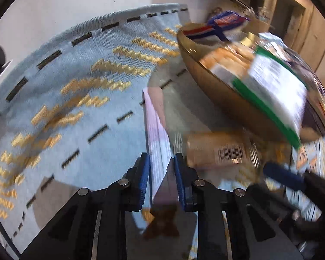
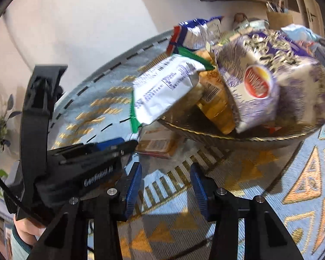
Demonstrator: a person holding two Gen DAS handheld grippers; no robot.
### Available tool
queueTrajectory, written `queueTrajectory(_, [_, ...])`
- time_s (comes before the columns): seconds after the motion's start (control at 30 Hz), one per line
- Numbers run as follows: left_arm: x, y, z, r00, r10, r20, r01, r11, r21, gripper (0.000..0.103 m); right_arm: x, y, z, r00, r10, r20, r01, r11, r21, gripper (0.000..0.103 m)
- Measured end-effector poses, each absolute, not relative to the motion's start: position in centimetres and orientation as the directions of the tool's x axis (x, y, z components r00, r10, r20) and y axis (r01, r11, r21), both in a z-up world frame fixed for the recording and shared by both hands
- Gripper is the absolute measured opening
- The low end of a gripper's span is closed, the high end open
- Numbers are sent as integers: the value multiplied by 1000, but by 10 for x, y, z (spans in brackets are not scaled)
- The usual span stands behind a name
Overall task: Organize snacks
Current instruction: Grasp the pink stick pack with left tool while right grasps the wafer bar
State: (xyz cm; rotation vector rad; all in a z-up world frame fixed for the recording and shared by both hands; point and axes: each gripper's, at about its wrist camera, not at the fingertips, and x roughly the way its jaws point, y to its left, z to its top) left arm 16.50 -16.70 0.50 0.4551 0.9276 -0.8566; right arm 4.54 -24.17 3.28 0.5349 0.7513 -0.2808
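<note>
Patterned blue tablecloth (image 1: pixel 80 99), slim pink-and-white snack pack (image 1: pixel 158 143) edge-on.

Blk grippers (image 1: pixel 161 169), blue-padded jaws

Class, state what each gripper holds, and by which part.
Left gripper: a flat pink packet, pinched at its near end. Right gripper: nothing.

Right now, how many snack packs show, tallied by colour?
Blue, red and white foil bag: 1
White pack with green edge: 1
Orange clear pack: 1
Purple and white bag: 1
Tan flat pack with barcode: 1
Pink and white pack, in the left tongs: 1
Total: 6
</note>
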Motion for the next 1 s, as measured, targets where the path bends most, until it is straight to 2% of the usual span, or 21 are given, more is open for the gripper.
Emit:
queueTrajectory(0.17, [136, -155, 7, 288, -425, -858, 833, 553, 5, 18, 32, -243, 44, 736, -65, -673, 413, 831, 371, 46])
queueTrajectory(0.3, [145, -152, 9, 331, -410, -850, 788, 616, 10, 20, 41, -261, 32, 703, -78, -707, 493, 769, 407, 46])
queueTrajectory(0.37, [158, -152, 9, 318, -430, -845, 778, 628, -27, 20, 49, -267, 25, 685, -80, -725, 523, 746, 412, 46])
queueTrajectory(0.53, [163, -161, 8, 311, -445, -840, 793, 609, -28, 20, 66, -264, 26, 692, -106, -714, 531, 744, 405, 46])
queueTrajectory(0.57, [162, -160, 8, 310, -445, -840, 796, 604, -27, 17, 69, -262, 25, 692, -96, -716, 526, 747, 408, 46])
queueTrajectory(0.77, [154, -144, 8, 274, -456, -847, 800, 596, -62, 17, 91, -262, 21, 680, -5, -734, 452, 790, 414, 46])
queueTrajectory(1.0, [118, -115, 7, 276, -420, -865, 783, 620, -51, 17, 71, -233, 25, 649, 116, -752, 345, 836, 426, 46])
